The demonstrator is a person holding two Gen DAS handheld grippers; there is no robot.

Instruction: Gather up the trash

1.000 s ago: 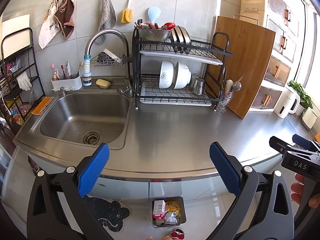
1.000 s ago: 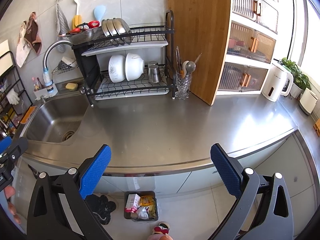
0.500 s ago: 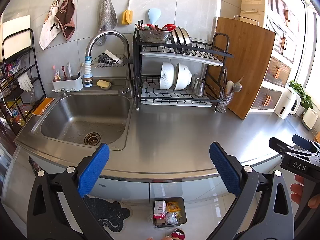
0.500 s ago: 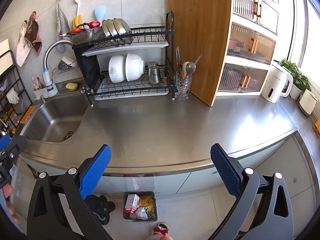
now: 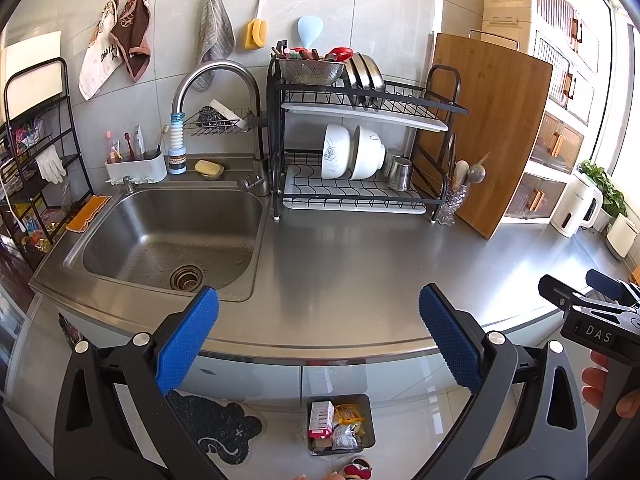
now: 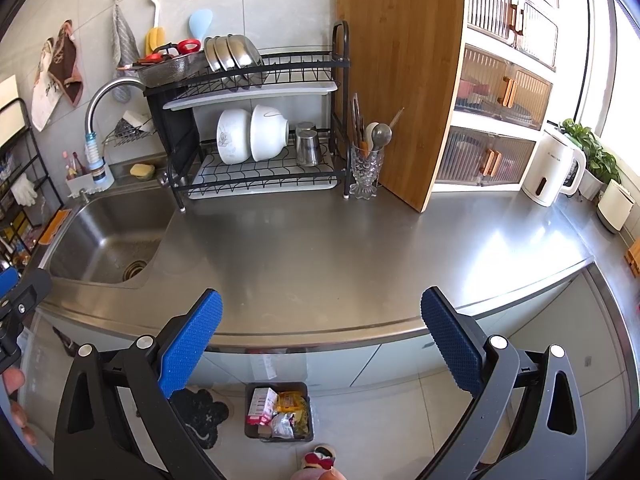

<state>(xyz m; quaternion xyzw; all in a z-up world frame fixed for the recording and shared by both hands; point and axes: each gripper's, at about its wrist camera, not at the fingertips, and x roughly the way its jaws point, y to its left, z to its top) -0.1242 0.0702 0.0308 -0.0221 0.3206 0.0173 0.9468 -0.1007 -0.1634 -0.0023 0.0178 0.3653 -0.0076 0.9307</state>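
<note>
A dark trash bin (image 5: 370, 404) stands on the floor below the counter, holding a pink-and-white carton, a yellow wrapper and a silver wrapper; it also shows in the right wrist view (image 6: 250, 394). My left gripper (image 5: 318, 340) is open and empty, held above the front edge of the steel counter (image 5: 360, 256). My right gripper (image 6: 322, 340) is open and empty, also above the counter's front edge (image 6: 320, 256). The right gripper's tip shows at the right of the left wrist view (image 5: 588, 304). I see no loose trash on the counter.
A sink (image 5: 168, 236) with a tap lies at the left. A black dish rack (image 5: 360, 140) with bowls, a glass of utensils (image 6: 366, 168), a wooden board (image 6: 404, 88), a white kettle (image 6: 554, 172) and cabinets line the back. A dark mat (image 5: 220, 428) lies on the floor.
Both grippers stay open and nearly still. The views shift only slightly.
</note>
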